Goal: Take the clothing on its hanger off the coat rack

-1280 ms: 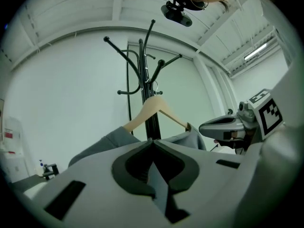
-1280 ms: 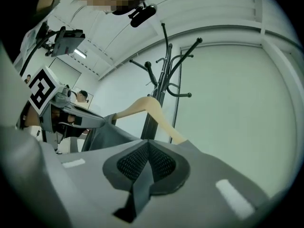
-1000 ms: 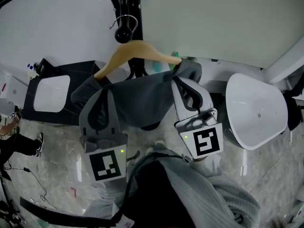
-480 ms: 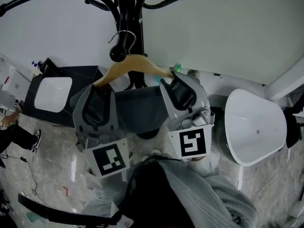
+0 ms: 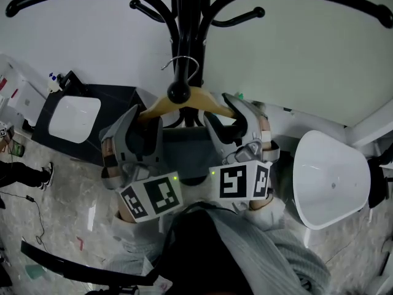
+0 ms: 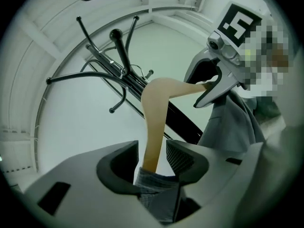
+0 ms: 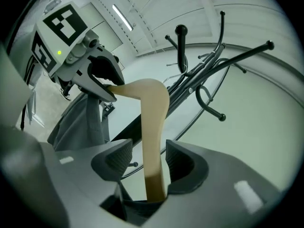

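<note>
**Both Grips Released; Hanger on the Rack**

The left gripper (image 6: pixel 149 156), clenched a second earlier, was opening; its pads no longer pressed the wooden hanger (image 5: pixel 210 102) arm between them. At centre, the hook sat over a knobbed peg of the coat rack (image 5: pixel 184 17), with the grey clothing (image 5: pixel 179 152) draped below. The right gripper (image 7: pixel 151 163) was likewise opening around the other arm. Nothing was held (a fresh grip would probably be needed before lift-off).

Hanger (image 7: pixel 154 127), seemingly free, between opening jaws
</note>
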Available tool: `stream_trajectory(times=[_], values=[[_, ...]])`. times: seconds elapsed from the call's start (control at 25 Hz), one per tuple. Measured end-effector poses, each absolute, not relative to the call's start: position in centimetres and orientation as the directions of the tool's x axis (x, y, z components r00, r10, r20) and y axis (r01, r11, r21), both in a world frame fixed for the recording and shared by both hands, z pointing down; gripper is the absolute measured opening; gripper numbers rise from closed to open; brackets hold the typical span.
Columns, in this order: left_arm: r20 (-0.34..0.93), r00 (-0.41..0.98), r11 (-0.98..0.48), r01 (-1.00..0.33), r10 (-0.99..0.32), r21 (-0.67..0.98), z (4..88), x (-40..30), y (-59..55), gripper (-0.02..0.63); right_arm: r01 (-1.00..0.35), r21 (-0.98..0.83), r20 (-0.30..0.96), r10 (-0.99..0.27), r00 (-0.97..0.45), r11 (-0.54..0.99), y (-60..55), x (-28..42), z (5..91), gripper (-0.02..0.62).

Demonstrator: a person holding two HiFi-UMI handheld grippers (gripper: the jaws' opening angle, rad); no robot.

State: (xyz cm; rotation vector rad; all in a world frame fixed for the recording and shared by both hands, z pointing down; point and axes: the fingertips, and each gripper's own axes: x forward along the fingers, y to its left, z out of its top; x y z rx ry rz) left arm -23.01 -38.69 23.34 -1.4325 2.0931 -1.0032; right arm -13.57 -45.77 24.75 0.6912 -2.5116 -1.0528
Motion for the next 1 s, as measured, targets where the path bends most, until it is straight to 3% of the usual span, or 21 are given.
stream_trajectory(times=[0.04, 0.16, 0.56, 1.0], values=[[0.07, -0.388, 0.203, -0.617, -0.919, -0.76, 23.4, -23.0, -38.9, 0.184, -0.314, 0.736, 0.106, -0.56, -0.822, 0.6, -46.0, -13.6, 24.8, 0.207], [0.073, -0.383, 0.193, -0.61, -0.921, -0.768, 23.3, -23.2, -39.1, 0.134, -0.339, 0.746, 0.075, -0.579, -0.812, 0.573, -46.2, -13.4, 24.4, 0.092], [0.068, -0.379, 0.187, -0.596, -0.923, -0.781, 23.2, -22.7, -39.0, 0.112, -0.364, 0.752, 0.048, -0.596, -0.801, 0.55, -46.2, -12.9, 24.2, 0.091], [-0.085, -0.299, 0.245, -0.554, -0.951, -0.796, 17.7, -19.4, -37.9, 0.112, -0.464, 0.773, -0.085, -0.655, -0.751, 0.432, -44.9, -9.4, 18.8, 0.091]])
